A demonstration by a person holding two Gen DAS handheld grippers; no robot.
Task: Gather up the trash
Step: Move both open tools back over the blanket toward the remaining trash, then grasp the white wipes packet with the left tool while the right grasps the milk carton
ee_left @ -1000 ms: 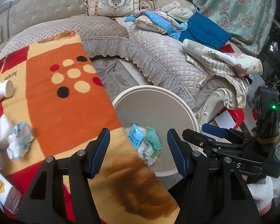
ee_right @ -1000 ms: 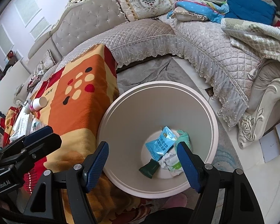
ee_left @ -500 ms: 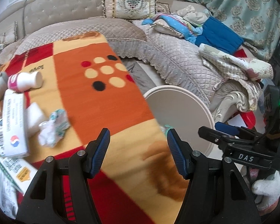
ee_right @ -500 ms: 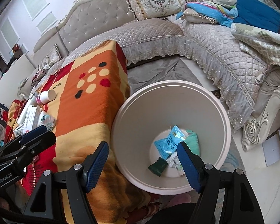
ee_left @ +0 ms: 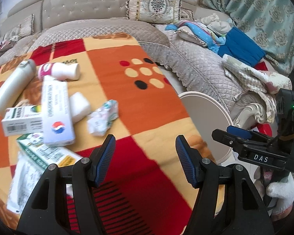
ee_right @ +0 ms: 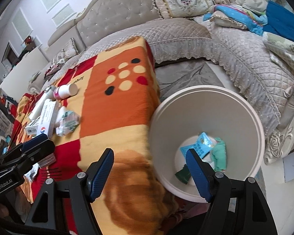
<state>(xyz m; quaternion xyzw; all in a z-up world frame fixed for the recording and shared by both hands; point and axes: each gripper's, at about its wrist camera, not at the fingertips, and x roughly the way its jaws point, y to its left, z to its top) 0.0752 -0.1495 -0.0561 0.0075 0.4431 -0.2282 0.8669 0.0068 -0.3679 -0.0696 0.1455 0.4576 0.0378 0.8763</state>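
My left fingers (ee_left: 144, 160) stand released with nothing between them, hanging over the blanket-covered tabletop (ee_left: 127, 101). My right fingers (ee_right: 150, 174) are released too, empty, at the edge of the bin (ee_right: 254, 117). Some wrappers (ee_right: 200, 146) already lie in the bin. I judge I am between pickups. The crumpled wrapper (ee_left: 102, 117) lies nearest, just ahead and left of my left fingers, beside the boxes (ee_left: 56, 113). Next I must bring the left fingers astride it and close.
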